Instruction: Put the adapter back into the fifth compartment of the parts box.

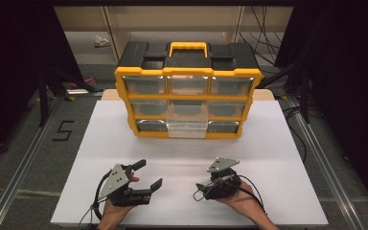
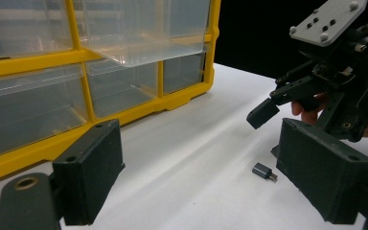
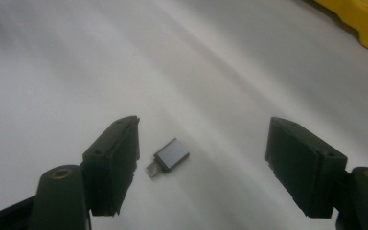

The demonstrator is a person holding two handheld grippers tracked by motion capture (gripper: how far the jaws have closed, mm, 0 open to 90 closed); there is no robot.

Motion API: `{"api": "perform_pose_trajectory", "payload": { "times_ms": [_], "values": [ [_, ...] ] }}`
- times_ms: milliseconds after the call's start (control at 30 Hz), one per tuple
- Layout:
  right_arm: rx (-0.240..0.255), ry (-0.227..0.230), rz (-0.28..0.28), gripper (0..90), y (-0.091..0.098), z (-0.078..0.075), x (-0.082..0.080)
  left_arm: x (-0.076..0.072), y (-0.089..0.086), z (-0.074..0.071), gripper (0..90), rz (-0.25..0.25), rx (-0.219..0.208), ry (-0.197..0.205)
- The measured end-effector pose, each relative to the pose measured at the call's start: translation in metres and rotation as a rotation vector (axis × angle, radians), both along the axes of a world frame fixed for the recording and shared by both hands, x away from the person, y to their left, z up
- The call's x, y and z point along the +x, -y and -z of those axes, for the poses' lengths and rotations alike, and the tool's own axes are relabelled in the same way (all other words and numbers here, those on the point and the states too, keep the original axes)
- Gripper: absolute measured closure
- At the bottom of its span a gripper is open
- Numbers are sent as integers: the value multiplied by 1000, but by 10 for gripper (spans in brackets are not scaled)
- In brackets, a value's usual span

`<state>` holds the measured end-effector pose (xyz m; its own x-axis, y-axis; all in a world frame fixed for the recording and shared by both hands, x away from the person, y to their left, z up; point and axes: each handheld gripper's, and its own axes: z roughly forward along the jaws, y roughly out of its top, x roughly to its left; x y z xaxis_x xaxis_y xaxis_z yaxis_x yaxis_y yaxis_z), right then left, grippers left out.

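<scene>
- Clearly, the organizer (image 1: 188, 91) stands at the far middle of the white table (image 1: 268, 158); its bottom middle drawer (image 1: 187, 128) is pulled out toward the near side and looks empty.
- Left gripper (image 1: 143, 178) rests near-left with jaws wide apart and nothing between them.
- Right gripper (image 3: 201, 163) is near-right, tilted down, jaws also wide and empty.
- Small grey adapter (image 3: 168, 156) lies flat on the table between the right jaws, closer to one jaw, not touching it. Its long axis runs slanted across the gap, plug end toward the camera. The right gripper is much nearer, so I judge it should take it.
- From the high view the adapter is hidden under the right gripper; its plug type is too small to tell.
</scene>
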<state>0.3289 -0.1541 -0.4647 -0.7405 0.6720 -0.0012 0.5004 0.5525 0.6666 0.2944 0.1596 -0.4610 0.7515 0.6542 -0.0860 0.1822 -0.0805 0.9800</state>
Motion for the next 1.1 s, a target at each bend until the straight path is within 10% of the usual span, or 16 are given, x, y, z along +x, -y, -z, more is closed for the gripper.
{"api": "perform_pose_trajectory", "payload": {
  "times_ms": [1100],
  "values": [
    [-139, -100, -27, 378, -17, 13, 19, 0, -1, 0, 160, 3, -3, 4]
  ]
}}
